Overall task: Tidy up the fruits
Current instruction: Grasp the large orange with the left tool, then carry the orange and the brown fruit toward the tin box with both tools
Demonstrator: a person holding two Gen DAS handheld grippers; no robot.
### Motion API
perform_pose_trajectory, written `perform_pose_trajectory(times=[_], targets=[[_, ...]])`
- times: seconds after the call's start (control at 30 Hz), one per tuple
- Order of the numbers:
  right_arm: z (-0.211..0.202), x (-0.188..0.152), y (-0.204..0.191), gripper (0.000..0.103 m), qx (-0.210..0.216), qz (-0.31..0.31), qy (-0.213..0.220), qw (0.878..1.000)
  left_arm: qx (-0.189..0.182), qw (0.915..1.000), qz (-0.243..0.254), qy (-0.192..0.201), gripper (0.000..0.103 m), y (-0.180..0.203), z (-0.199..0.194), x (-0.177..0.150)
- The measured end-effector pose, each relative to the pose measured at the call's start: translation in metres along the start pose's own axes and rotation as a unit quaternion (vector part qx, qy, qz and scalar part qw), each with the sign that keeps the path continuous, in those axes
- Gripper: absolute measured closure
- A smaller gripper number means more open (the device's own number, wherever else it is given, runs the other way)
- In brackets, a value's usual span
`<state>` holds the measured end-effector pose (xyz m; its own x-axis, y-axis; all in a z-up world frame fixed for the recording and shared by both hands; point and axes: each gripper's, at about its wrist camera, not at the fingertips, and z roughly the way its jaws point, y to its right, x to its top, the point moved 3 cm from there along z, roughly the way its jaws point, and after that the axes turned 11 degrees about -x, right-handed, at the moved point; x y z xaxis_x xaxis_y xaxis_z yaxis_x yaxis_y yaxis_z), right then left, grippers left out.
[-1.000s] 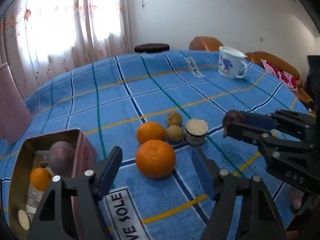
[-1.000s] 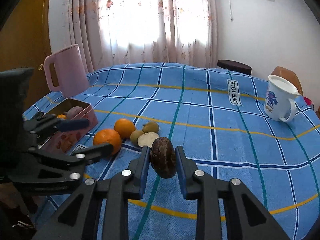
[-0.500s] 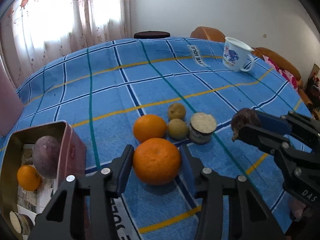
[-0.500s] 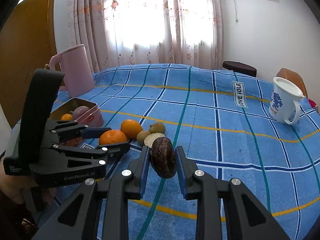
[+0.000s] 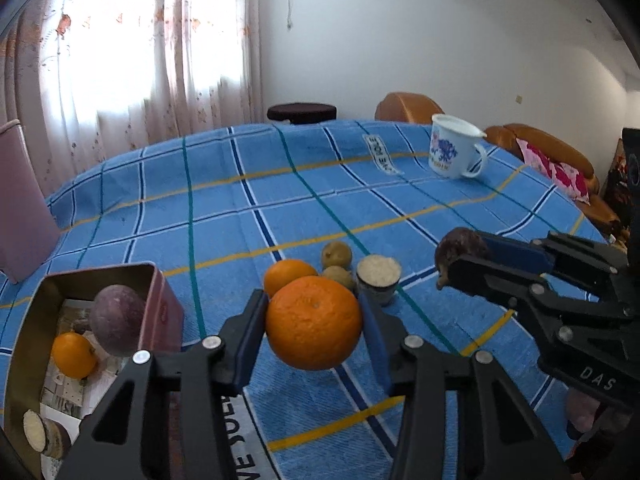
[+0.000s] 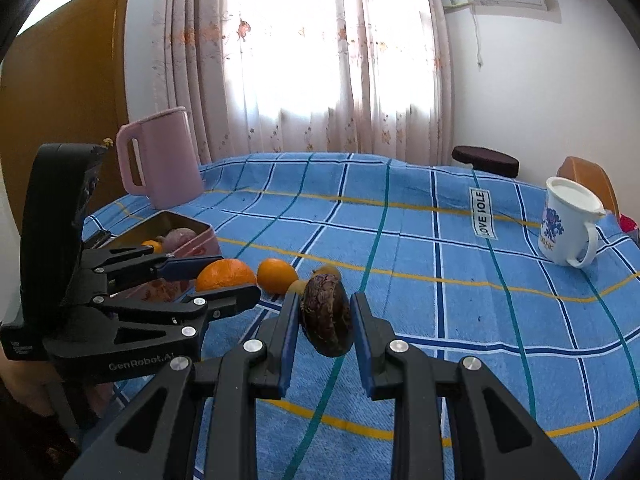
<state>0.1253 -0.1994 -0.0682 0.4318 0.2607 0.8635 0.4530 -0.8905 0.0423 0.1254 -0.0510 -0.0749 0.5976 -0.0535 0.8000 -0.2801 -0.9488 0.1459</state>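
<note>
My left gripper point(image 5: 314, 326) is shut on a large orange point(image 5: 314, 322) and holds it just above the blue checked cloth; it also shows in the right wrist view point(image 6: 226, 276). My right gripper point(image 6: 325, 316) is shut on a dark wrinkled passion fruit point(image 6: 326, 314), seen from the side in the left wrist view point(image 5: 460, 252). On the cloth lie a smaller orange point(image 5: 288, 276), two small brown fruits point(image 5: 337, 254) and a cut fruit half point(image 5: 378, 276). A pink tin point(image 5: 160, 312) at the left holds a purple fruit point(image 5: 116, 314), a small orange point(image 5: 74, 354) and a cut piece point(image 5: 40, 434).
A white flowered mug point(image 5: 454, 152) stands at the far right of the table. A pink jug point(image 6: 160, 158) stands behind the tin. Orange chairs point(image 5: 404, 106) and a dark stool point(image 5: 302, 112) are beyond the table's far edge.
My left gripper moved forward, closed on the large orange and lifted it slightly. My right gripper kept its hold on the passion fruit, almost still.
</note>
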Motion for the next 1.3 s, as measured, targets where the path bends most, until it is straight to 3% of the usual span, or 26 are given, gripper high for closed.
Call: perform_pose_trajectory(times=[0.47, 1.3], targets=[[-0.014, 0.001, -0.004, 0.076, 0.006, -0.008, 0.038, 0.999, 0.022, 0.9984, 0.008, 0.051, 0.055, 0.005, -0.02, 0.0], [-0.031, 0.001, -0.006, 0.076, 0.002, -0.017, 0.085, 0.996, 0.039, 0.9937, 0.016, 0.104, 0.055, 0.011, -0.042, -0.004]])
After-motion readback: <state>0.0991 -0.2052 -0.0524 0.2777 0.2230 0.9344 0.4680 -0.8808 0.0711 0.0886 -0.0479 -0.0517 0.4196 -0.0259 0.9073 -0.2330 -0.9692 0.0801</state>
